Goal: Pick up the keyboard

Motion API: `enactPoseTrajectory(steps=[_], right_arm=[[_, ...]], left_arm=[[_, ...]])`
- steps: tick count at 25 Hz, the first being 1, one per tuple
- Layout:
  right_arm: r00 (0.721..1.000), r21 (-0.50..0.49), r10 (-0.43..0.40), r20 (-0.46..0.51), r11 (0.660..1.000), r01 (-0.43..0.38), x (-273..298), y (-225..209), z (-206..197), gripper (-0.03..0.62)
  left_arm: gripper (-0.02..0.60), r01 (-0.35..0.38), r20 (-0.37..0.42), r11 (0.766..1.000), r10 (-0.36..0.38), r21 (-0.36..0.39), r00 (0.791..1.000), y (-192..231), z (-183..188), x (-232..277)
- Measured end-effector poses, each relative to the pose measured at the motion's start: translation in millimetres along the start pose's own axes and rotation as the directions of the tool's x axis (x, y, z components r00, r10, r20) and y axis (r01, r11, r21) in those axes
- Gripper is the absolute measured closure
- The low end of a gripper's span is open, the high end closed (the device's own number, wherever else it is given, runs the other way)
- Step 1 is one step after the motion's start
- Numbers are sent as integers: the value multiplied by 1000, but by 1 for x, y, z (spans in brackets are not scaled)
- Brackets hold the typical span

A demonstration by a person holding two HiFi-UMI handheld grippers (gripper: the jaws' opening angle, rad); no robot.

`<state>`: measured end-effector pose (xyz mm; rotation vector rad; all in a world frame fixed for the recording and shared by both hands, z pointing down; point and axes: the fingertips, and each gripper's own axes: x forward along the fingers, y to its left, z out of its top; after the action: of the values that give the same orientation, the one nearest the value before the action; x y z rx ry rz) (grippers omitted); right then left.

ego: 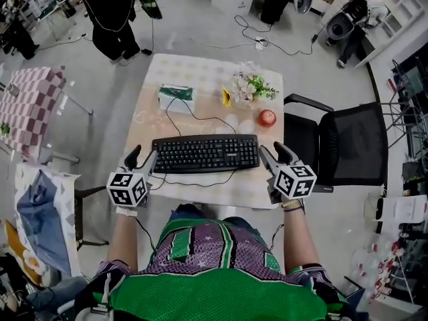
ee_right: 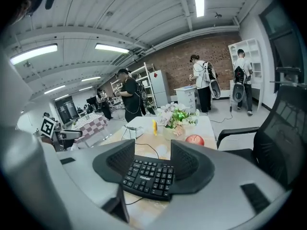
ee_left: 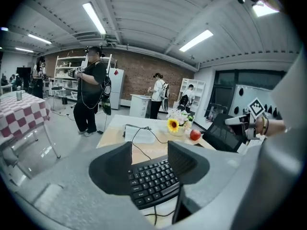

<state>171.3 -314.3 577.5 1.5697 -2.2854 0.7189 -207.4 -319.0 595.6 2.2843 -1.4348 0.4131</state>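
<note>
A black keyboard (ego: 205,152) lies across the near part of a small beige table (ego: 160,69), its cable curling off both edges. My left gripper (ego: 142,157) hovers at the keyboard's left end, jaws open and empty. At the right end my right gripper (ego: 275,152) is likewise open with nothing between its pads. In the left gripper view the keyboard (ee_left: 152,182) shows just beyond and below the open left gripper (ee_left: 149,153). The right gripper view has the keyboard's number-pad end (ee_right: 148,176) under the open right gripper (ee_right: 152,150).
Behind the keyboard stand a red apple (ego: 267,118), a vase of flowers (ego: 249,85) and a white-and-green pack (ego: 176,95). A black office chair (ego: 348,146) is right of the table, a checked-cloth table (ego: 30,105) at left. People stand farther off.
</note>
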Motion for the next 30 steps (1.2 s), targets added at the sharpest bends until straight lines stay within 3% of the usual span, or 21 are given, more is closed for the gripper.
enactPoseTrajectory(steps=[8, 15, 21, 30], right_arm=[[995, 28, -34, -97, 999, 37, 34, -18, -35, 378], [983, 15, -61, -172, 998, 65, 56, -36, -70, 378], [970, 83, -51, -237, 994, 72, 79, -49, -107, 376], [950, 178, -51, -308, 978, 110, 100, -68, -142, 356]], left_arm=[[351, 16, -122, 1000, -19, -23, 992, 15, -51, 34], [352, 4, -217, 999, 7, 51, 976, 28, -90, 58], [347, 16, -313, 993, -53, -121, 948, 37, -129, 72], [330, 4, -375, 984, -71, -178, 924, 42, -148, 83]])
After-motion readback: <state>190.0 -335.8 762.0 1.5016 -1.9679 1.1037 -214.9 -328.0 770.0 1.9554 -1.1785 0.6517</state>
